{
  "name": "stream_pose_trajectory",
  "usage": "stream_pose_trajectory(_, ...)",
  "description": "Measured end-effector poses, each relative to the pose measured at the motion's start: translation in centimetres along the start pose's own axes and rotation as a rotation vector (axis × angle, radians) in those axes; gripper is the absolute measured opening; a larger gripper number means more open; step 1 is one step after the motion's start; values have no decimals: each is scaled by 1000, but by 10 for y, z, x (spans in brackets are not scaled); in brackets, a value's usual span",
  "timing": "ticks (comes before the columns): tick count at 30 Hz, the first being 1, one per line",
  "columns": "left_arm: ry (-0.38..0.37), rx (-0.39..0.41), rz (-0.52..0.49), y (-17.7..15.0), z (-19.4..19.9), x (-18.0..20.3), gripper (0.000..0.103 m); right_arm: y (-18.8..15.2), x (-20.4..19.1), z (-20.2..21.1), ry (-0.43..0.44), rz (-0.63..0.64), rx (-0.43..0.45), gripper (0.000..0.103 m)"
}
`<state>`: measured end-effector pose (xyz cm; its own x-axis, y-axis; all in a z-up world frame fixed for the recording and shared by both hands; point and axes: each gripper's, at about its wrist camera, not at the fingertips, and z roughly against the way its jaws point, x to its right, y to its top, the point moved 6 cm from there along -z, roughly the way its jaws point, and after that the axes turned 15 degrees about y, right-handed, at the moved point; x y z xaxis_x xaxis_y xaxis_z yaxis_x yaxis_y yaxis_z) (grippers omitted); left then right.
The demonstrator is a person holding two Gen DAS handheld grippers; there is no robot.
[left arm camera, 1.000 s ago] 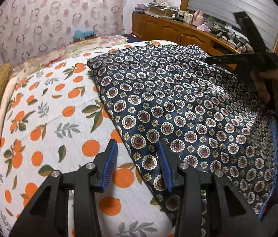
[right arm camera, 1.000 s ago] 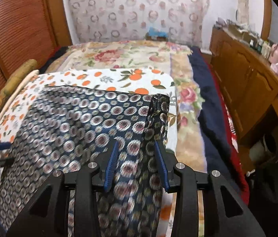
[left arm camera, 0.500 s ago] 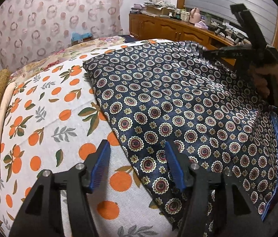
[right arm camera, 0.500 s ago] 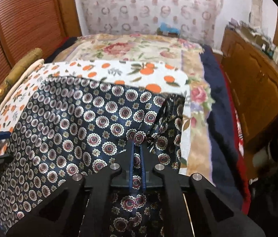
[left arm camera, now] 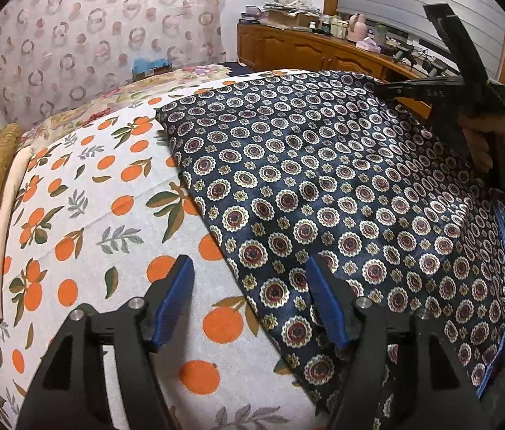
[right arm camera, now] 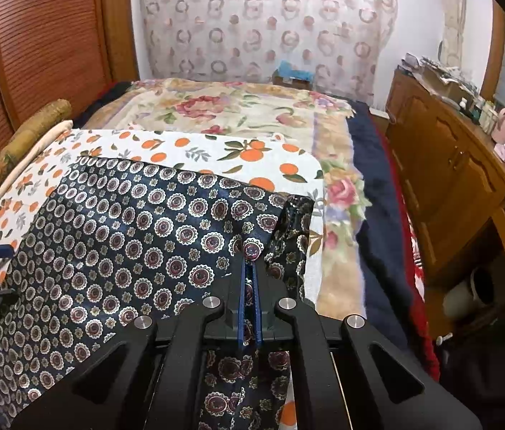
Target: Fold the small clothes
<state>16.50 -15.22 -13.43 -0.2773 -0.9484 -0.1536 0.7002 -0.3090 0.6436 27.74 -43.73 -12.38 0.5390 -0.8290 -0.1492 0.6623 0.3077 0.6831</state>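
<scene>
Here, the navy medallion-print cloth (left arm camera: 342,193) is spread on the orange-print sheet (left arm camera: 84,215), its right edge pinched in the closed right gripper (right arm camera: 249,272), its left edge lying between the opening, empty left gripper (left arm camera: 249,304) jaws.

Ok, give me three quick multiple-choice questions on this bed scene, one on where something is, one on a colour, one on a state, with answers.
1. The navy medallion-print cloth lies on:
A a white sheet printed with oranges
B the wooden dresser
C the floor

2. The fingers' pads are:
A red
B blue
C green

3. The right gripper is:
A wide open
B out of view
C shut on the cloth

Answers: 1 A, the orange-print sheet shows under and beside it. 2 B, blue in both views. 3 C, the pads pinch a raised fold.
</scene>
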Motion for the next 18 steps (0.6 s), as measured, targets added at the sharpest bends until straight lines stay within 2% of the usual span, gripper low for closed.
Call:
stream_pose_trajectory(5,-37,36,54,1,21,-10,66,3,1,7,-64,22,24,1)
stream_pose_trajectory(7,-51,52,58,1,30,-11,66,6,6,13,-105,18,35,1)
stream_pose_trajectory(10,-65,62,50,-5,38,-8,66,5,11,15,-117,9,17,2)
stream_pose_trajectory(13,-78,57,47,-14,43,-4,66,-5,7,22,-107,1,15,9)
stream_pose_trajectory(18,-94,44,46,-27,46,-1,66,-41,-9,50,-89,-6,28,31)
